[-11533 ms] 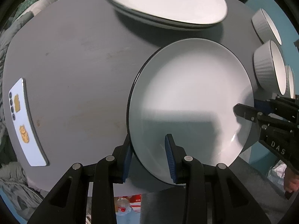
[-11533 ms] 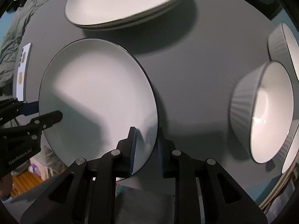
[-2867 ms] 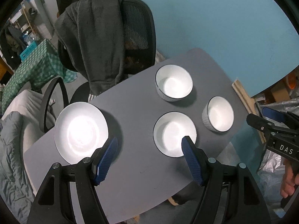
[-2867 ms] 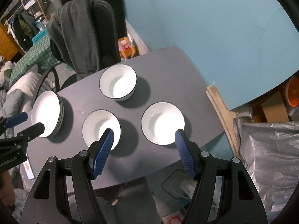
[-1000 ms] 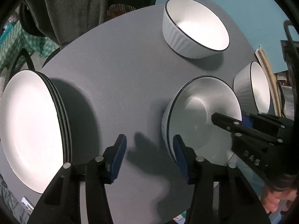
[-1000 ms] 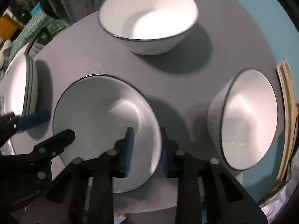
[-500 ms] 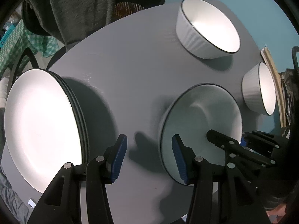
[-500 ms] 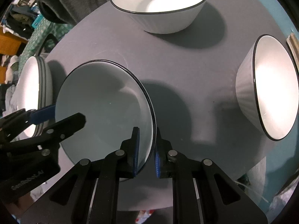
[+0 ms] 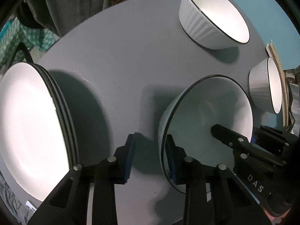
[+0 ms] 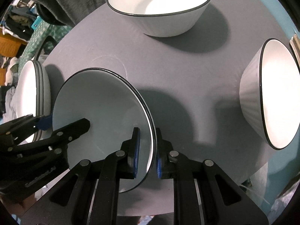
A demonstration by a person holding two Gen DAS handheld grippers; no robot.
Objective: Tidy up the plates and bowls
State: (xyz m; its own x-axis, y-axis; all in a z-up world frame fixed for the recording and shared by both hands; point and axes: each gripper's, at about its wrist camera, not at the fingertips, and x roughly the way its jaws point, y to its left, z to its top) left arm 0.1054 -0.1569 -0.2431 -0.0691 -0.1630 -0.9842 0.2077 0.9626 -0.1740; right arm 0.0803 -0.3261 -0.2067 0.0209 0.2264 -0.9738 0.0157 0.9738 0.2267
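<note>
The near bowl (image 9: pixel 208 120) stands on the grey table (image 9: pixel 120 60) between the two claws, each astride an opposite side of its rim. The right gripper (image 10: pixel 146 151) has its jaws narrow, one pad inside the wall and one outside, pinching the rim. The left gripper (image 9: pixel 150 155) straddles the opposite rim, jaws half-wide and just now closing; its inner pad lies at the rim, while the outer finger (image 9: pixel 129 153) stands clear of the wall, so this side is not yet clamped. Both claws point almost straight down, so the rim runs crosswise between each pair of pads. Beyond the claws stand a far bowl (image 10: pixel 161 5) and a side bowl (image 10: pixel 270 97); the plate stack (image 9: pixel 31 127) lies outboard of the left claw. Judged next: a two-handed lift toward another bowl.
</note>
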